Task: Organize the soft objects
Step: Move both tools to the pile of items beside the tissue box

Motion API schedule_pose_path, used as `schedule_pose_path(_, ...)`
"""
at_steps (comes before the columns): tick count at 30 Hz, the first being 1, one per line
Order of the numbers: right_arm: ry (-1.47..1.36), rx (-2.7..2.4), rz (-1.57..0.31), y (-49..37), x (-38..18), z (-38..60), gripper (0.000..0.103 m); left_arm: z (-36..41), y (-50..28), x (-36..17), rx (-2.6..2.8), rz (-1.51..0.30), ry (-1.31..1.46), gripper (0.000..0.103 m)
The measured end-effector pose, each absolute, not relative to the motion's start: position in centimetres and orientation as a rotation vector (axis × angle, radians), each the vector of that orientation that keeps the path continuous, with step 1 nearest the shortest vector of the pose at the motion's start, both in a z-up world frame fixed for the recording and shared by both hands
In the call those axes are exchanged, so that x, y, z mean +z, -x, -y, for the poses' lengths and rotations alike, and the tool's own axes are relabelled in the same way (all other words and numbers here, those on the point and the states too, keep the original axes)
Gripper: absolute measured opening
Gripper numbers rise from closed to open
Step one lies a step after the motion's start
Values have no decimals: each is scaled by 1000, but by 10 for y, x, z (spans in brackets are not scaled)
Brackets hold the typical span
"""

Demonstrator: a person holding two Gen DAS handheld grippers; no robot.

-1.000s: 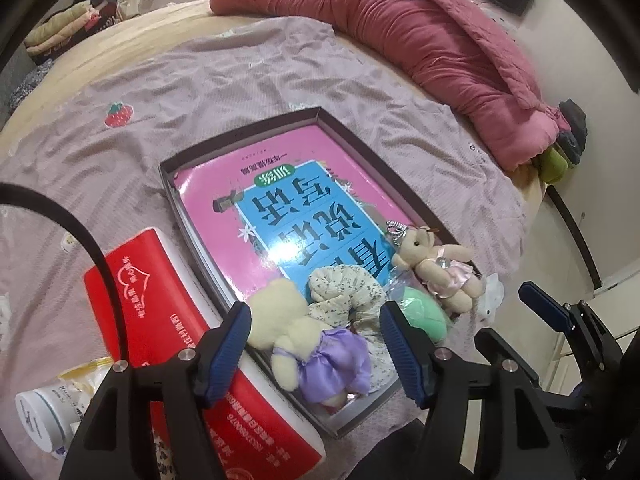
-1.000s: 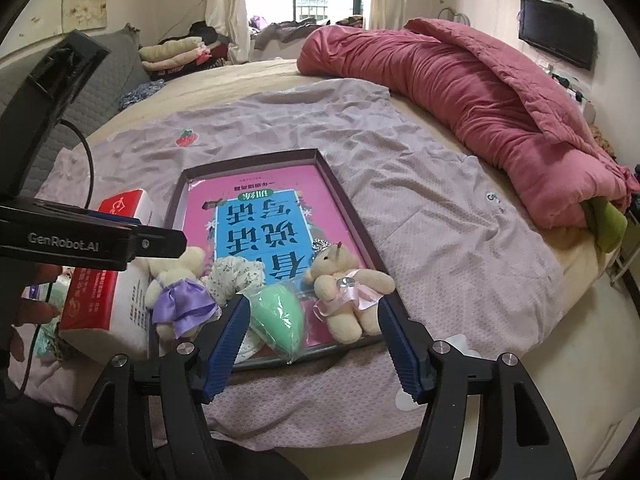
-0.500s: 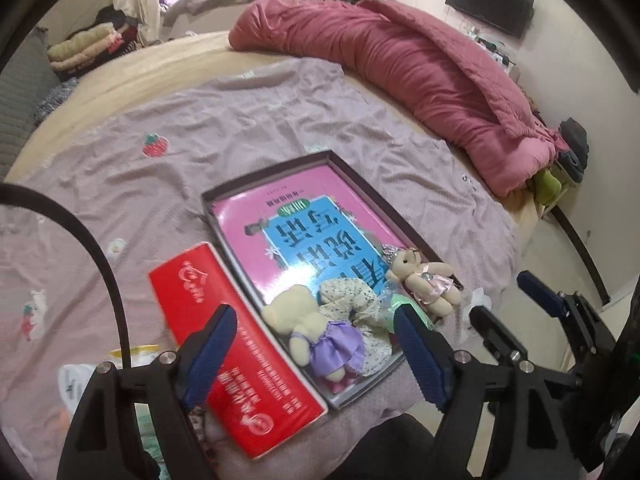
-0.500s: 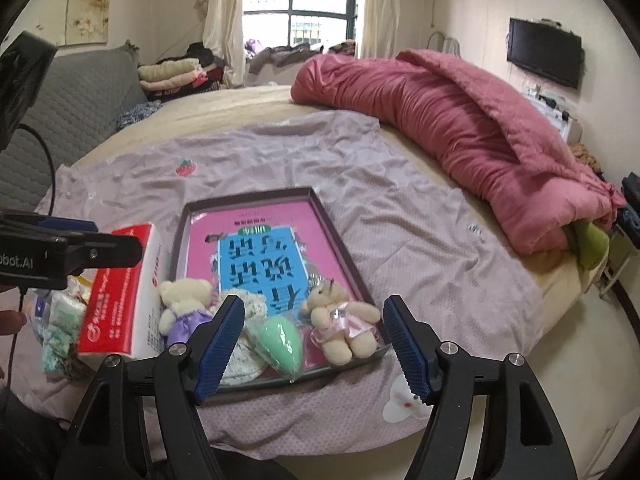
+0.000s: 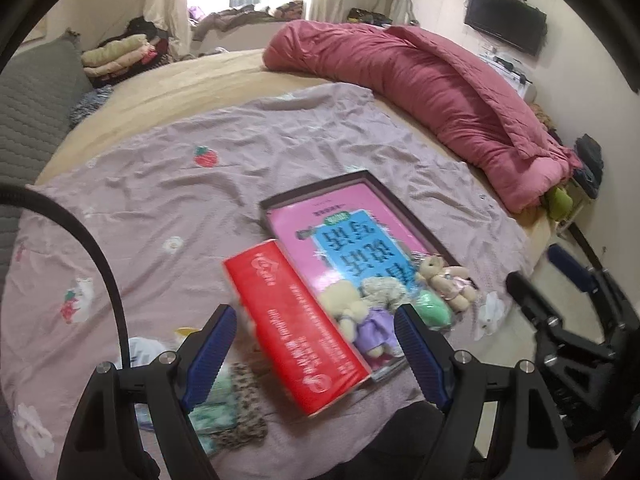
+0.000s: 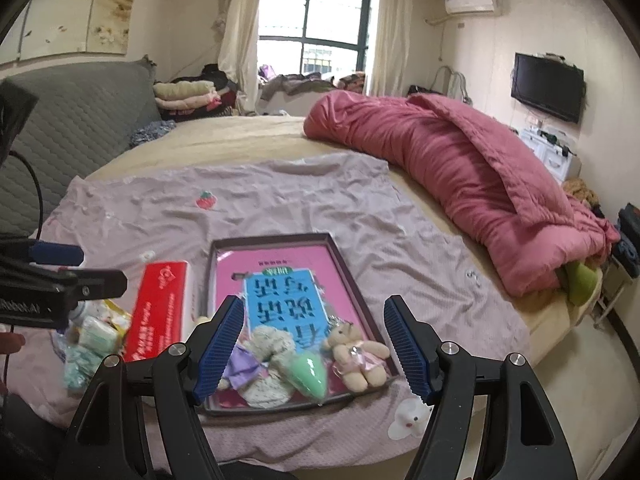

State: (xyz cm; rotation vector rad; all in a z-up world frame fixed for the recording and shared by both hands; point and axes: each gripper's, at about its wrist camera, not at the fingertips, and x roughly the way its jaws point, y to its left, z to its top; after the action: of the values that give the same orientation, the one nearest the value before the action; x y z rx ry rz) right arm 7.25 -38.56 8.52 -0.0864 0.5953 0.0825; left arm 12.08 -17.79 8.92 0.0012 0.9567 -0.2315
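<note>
Right wrist view: toys (image 6: 304, 364) are bunched at the tray's (image 6: 276, 240) near edge, below the right gripper (image 6: 312, 346). Both grippers are held open and empty, the left gripper (image 5: 316, 354) over the red pack (image 5: 296, 328).

Both tongs (image 5: 316, 350) (image 6: 314, 348) are black frames with silver screws, ribbed blue pads (image 6: 218, 354) and a black cable (image 5: 100, 264).

A crumpled pink duvet (image 6: 472, 168) is lying along the bed's right side. A television (image 6: 547, 86) is hanging at upper right, folded clothes (image 6: 184, 94) are sitting at upper left, and curtains (image 6: 236, 32) are framing the window (image 6: 314, 28).
</note>
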Motion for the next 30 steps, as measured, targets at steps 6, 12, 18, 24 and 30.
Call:
schedule_pose_path(6, 118, 100, -565, -66, 102, 363, 74, 149, -106, 96, -202, -935, 15, 81)
schedule_pose_path(12, 133, 126, -535, -56, 120, 338, 74, 122, -95, 99, -172, -923, 40, 81)
schedule_pose_path(18, 162, 169, -511, -46, 132, 308, 74, 90, -80, 103, -135, -914, 66, 81)
schedule_pose_path(24, 189, 212, -492, -37, 141, 280, 74, 56, -63, 106, -89, -904, 109, 81)
schedule_pose_path(30, 211, 261, -479, -24, 146, 258, 74, 17, -48, 108, -25, -921, 146, 81)
